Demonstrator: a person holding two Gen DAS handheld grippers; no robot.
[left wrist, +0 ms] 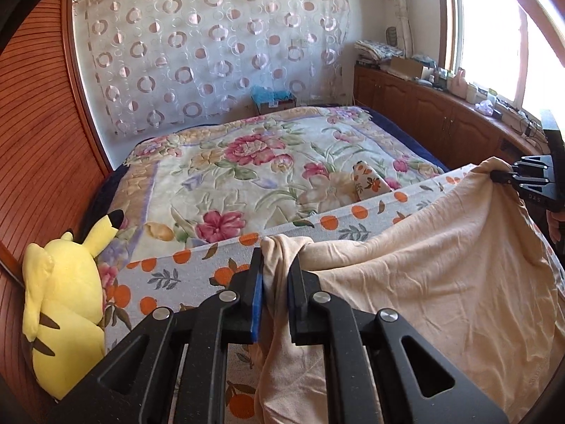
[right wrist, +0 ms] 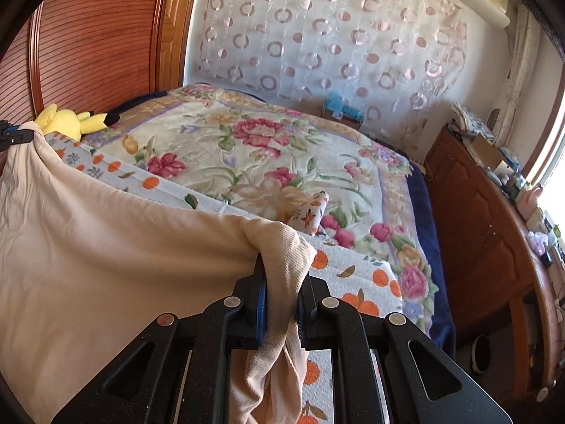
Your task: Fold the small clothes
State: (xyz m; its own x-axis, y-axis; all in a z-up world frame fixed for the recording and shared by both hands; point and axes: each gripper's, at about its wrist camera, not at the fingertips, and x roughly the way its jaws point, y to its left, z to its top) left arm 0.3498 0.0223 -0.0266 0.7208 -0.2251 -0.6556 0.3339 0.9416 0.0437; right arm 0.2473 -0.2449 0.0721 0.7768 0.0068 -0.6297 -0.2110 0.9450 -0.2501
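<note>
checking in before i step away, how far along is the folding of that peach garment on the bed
Done: both corners are picked up. The left gripper and right gripper are each shut on a bunched corner of the peach garment, stretched between them above the orange-print cloth. In hand: holding it spread. Left: no fold shows in it yet, so laying it down and folding remain. A small folded print piece lies on the floral blanket.

Black two-finger grippers, blue-lined.
The left gripper point(left wrist: 275, 293) and right gripper point(right wrist: 282, 304) were matte black linkages with round silver pivot screws, triangular cut-outs and blue pads point(left wrist: 258, 304) lining the jaws.
</note>
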